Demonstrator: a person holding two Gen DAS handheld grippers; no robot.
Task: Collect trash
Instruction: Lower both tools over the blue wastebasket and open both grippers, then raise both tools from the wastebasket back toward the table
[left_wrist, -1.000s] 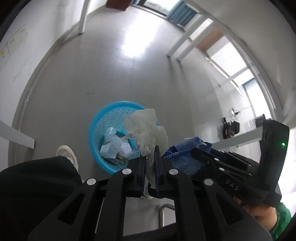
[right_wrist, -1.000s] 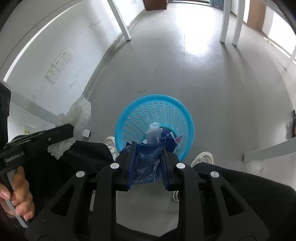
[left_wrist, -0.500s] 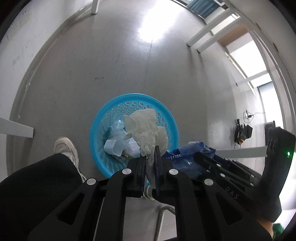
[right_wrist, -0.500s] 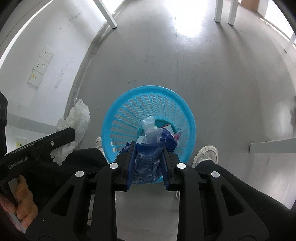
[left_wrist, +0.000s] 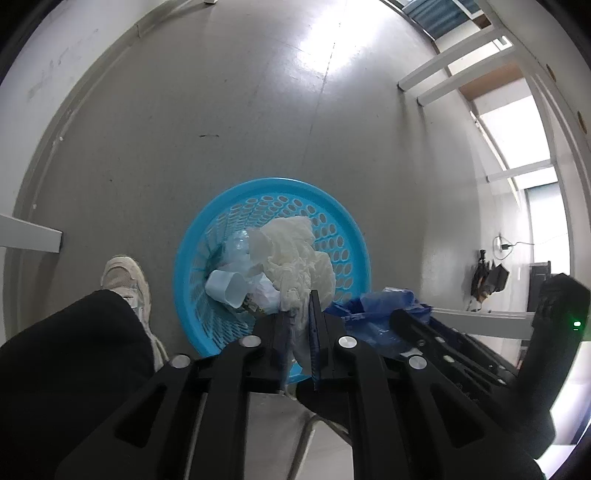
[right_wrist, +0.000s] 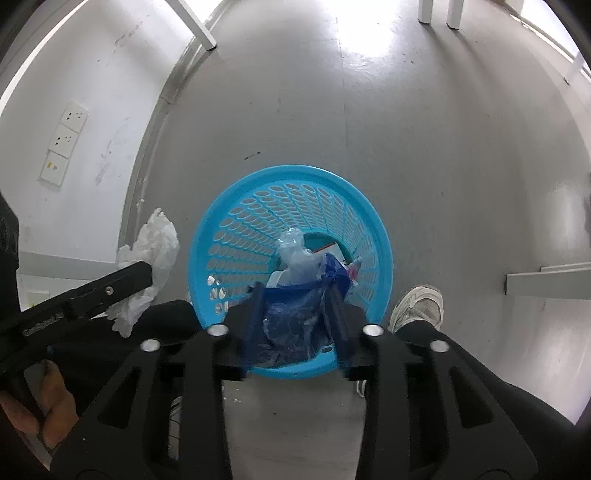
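A round blue plastic basket (left_wrist: 343, 225) stands on the grey floor and holds several pieces of trash; it also shows in the right wrist view (right_wrist: 236, 210). My left gripper (left_wrist: 297, 314) is shut on a crumpled white tissue (left_wrist: 295, 251) and holds it over the basket. The tissue also shows in the right wrist view (right_wrist: 155, 247), left of the basket. My right gripper (right_wrist: 295, 291) is shut on a crumpled blue plastic bag (right_wrist: 291, 317) above the basket's near rim. The bag also shows in the left wrist view (left_wrist: 380, 306).
A white cup (left_wrist: 227, 288) and clear plastic (right_wrist: 295, 254) lie in the basket. The person's shoes (left_wrist: 127, 277) (right_wrist: 417, 306) stand on either side of it. White table legs (left_wrist: 436, 74) stand further off. A wall with sockets (right_wrist: 64, 140) is on the left.
Both grippers have moved closer to the basket, which now looks larger and more centred. Each still holds its piece of trash.
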